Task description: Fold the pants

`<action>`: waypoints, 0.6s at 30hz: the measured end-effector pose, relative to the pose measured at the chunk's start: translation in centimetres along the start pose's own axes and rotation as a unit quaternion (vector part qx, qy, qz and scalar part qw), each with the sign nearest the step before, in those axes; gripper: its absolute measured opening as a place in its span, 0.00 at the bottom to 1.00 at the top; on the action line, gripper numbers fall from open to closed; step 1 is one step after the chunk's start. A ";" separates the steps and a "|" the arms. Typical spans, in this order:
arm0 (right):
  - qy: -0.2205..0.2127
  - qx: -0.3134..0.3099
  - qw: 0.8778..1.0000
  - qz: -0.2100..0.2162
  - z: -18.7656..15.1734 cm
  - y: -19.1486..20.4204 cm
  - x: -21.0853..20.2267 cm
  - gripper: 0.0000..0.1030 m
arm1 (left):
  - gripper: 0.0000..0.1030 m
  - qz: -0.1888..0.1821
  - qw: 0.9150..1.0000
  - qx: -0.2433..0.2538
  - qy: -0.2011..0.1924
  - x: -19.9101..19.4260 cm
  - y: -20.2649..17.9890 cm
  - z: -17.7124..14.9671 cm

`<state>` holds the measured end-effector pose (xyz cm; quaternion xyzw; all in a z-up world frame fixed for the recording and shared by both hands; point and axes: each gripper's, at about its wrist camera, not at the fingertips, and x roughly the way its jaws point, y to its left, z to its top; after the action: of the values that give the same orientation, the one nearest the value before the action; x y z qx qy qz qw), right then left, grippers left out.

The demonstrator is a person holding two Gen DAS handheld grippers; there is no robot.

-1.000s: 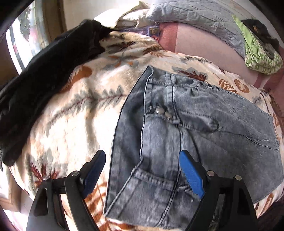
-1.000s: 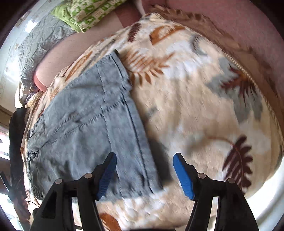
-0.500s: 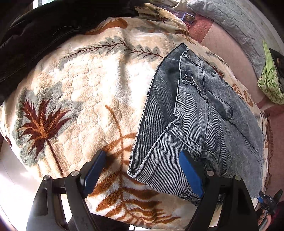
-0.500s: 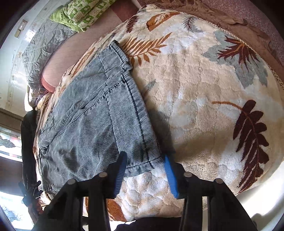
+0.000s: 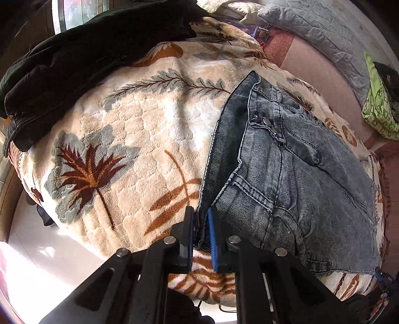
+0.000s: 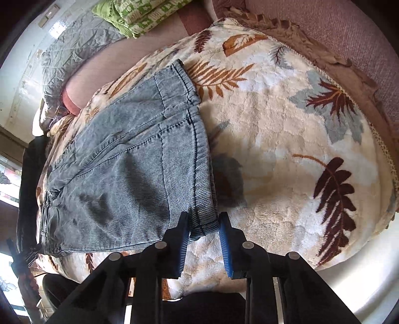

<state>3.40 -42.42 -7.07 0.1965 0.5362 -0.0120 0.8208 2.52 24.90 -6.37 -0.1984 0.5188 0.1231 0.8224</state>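
Observation:
Grey-blue denim pants (image 5: 286, 174) lie folded on a cream leaf-print blanket (image 5: 139, 139). In the left wrist view my left gripper (image 5: 200, 224) is shut on the near waistband corner of the pants, beside the fly buttons. In the right wrist view the pants (image 6: 129, 174) stretch away to the left. My right gripper (image 6: 203, 228) is closed on the near hem corner; a narrow gap remains between the blue pads, filled by denim.
A black jacket (image 5: 74, 62) lies at the blanket's far left. A grey quilt (image 5: 324, 30) and a green printed pillow (image 6: 139, 15) lie on the pink bed behind. The blanket's fringed brown edge (image 6: 349, 69) runs on the right. Pale floor (image 5: 37, 261) lies below.
Both grippers went from wide open to closed on the pants' near corners: left on the waistband, right on the hem. Both cameras came in closer to the near edge.

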 end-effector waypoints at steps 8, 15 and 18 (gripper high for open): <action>0.024 -0.007 0.999 -0.042 -0.3 -1.4 2.7 0.34 | 0.09 0.028 0.999 -0.015 0.037 1.7 1.3 -0.2; -0.078 0.007 0.996 -0.037 0.9 0.2 -3.0 0.54 | 0.09 0.009 1.000 -0.012 -0.007 -1.5 1.9 0.1; -0.071 0.010 0.994 0.085 2.3 2.7 -2.5 0.60 | 0.12 -0.030 0.999 0.032 -0.032 -2.9 -1.7 0.0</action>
<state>4.94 -41.19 -3.19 0.2478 0.4580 0.0386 0.8529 1.93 23.43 -3.43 -0.1835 0.4896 0.0886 0.8478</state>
